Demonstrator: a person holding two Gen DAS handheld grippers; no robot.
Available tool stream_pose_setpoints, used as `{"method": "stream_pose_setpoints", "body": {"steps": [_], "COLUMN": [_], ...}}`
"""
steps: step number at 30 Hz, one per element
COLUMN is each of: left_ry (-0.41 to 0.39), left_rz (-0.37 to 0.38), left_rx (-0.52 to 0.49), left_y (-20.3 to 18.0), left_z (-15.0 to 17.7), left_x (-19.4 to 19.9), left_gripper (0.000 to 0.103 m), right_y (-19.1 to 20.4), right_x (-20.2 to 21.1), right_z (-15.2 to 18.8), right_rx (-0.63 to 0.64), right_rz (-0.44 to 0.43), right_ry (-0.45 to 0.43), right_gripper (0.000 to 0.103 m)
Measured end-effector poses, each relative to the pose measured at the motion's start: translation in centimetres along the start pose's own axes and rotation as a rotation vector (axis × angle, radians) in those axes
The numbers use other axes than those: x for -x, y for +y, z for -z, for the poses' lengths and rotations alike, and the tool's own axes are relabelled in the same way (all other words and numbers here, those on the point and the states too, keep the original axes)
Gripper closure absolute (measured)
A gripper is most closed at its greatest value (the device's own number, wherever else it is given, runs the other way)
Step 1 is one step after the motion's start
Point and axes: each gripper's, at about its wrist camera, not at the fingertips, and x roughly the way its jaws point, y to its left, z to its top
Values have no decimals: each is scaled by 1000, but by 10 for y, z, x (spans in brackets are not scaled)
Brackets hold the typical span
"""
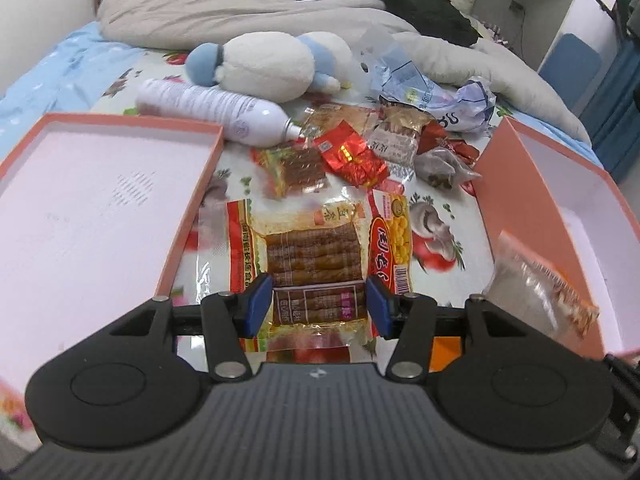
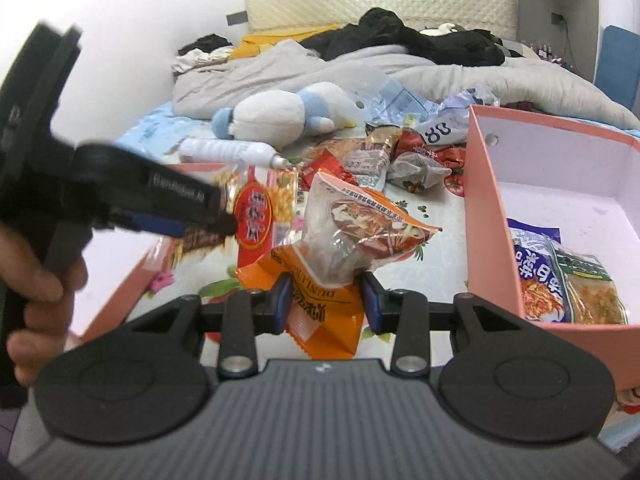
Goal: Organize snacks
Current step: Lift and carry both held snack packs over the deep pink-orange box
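Observation:
My left gripper (image 1: 319, 300) is shut on a clear pack of brown tofu strips (image 1: 310, 256), with a red and yellow corn-print pack (image 1: 394, 240) beside it; the right wrist view shows that gripper (image 2: 224, 222) holding both aloft by the pink lid. My right gripper (image 2: 325, 300) is shut on a clear and orange noodle snack bag (image 2: 352, 236), lifted above an orange packet (image 2: 320, 316) lying on the bed. That bag also shows in the left wrist view (image 1: 540, 292). Loose snack packets (image 1: 360, 152) lie heaped on the floral sheet.
A shallow pink lid (image 1: 192, 200) lies at left. A deeper pink box (image 2: 484, 216) at right holds two snack bags (image 2: 560, 280). A white spray bottle (image 1: 208, 108), a white and blue plush toy (image 1: 272, 64), crumpled plastic bags and a grey duvet lie behind.

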Motion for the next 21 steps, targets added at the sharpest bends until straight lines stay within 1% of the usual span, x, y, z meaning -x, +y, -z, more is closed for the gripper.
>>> {"method": "stream_pose_setpoints", "body": {"steps": [3,7,11,17,21], "left_ry": [-9,-30,-52,-76,-89], "left_rz": [-2,-1,-9,30,79], "left_rx": [34,43,-8,-15,-36], "left_y": [7,8,-5,-26,-44], "left_z": [12,22,30,33,32], "left_x": [18,41,61,87,101], "left_gripper": [46,46,46,46,46], "right_y": [-3,-12,-19,-36,-53], "right_x": [12,30,55,85,105], "right_z": [-1,-3,-5,-8,-8], "right_rx": [-3,-8,-13,-37,-64], "right_rz": [3,2,6,37,51], "right_ry": [-11,-24,-54,-89,-110], "right_gripper": [63,64,64,64,64]}}
